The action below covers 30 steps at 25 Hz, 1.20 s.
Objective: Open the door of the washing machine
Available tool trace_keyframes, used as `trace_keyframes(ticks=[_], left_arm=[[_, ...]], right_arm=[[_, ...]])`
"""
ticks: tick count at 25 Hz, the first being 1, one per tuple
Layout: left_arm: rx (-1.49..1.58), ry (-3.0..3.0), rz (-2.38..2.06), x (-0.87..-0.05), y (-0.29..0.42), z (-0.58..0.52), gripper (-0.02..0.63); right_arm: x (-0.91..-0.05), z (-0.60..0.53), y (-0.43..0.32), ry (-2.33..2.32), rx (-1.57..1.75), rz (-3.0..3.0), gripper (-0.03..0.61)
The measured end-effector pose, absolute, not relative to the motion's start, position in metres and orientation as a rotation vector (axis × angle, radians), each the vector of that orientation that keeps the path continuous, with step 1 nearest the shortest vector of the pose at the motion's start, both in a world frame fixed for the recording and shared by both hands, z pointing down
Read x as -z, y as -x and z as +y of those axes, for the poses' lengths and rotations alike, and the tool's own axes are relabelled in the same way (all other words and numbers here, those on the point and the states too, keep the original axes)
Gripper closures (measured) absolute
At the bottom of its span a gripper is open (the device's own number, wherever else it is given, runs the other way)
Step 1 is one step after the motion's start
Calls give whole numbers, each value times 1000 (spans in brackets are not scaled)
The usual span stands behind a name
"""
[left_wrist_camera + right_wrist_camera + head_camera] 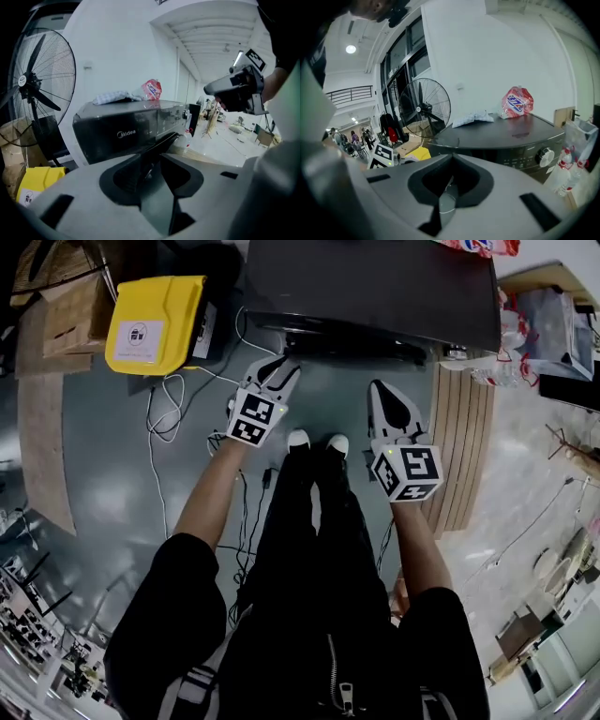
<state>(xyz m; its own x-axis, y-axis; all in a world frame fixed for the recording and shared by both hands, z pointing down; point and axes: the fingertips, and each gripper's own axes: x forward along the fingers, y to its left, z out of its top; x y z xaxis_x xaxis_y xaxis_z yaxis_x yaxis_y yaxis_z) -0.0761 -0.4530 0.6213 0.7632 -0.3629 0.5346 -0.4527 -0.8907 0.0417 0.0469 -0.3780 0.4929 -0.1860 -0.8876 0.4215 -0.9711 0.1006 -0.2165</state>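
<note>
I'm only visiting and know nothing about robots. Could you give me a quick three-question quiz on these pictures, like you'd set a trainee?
1. True or false: a red-and-white bag lies on top of the washing machine.
2. In the head view, what sits to the left of the machine?
A. a yellow case
B. a blue bucket
C. a green chair
3. Which hand's gripper has its jaws apart with nothing between them?

Key:
1. True
2. A
3. The left gripper
</note>
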Motion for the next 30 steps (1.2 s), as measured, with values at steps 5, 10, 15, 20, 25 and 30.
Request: trace_keyframes(ticks=[5, 10, 15, 20, 25, 30], left_arm=[[-942, -2747, -531, -692, 72, -459, 368], [-1073, -2706, -431, -751, 66, -465, 365], [-1172, -2677, -323, -795, 60, -464, 400], [-1195, -2678, -332, -824, 52, -476, 423], [-1222, -2711, -303, -835, 48, -484, 466], [-1217, -2740, -333, -832, 45, -482, 480]], right_arm=[[-512, -387, -42, -1861, -700, -2180, 574], [-530, -386, -46, -1857, -730, -2149, 574], [-549, -369, -62, -1881, -785, -2097, 574], [-567, -352, -72, -1913, -830, -2029, 574], [-581, -336, -82, -1938, -880, -1977, 574], [-594, -321, -88, -1941, -926, -1954, 574]])
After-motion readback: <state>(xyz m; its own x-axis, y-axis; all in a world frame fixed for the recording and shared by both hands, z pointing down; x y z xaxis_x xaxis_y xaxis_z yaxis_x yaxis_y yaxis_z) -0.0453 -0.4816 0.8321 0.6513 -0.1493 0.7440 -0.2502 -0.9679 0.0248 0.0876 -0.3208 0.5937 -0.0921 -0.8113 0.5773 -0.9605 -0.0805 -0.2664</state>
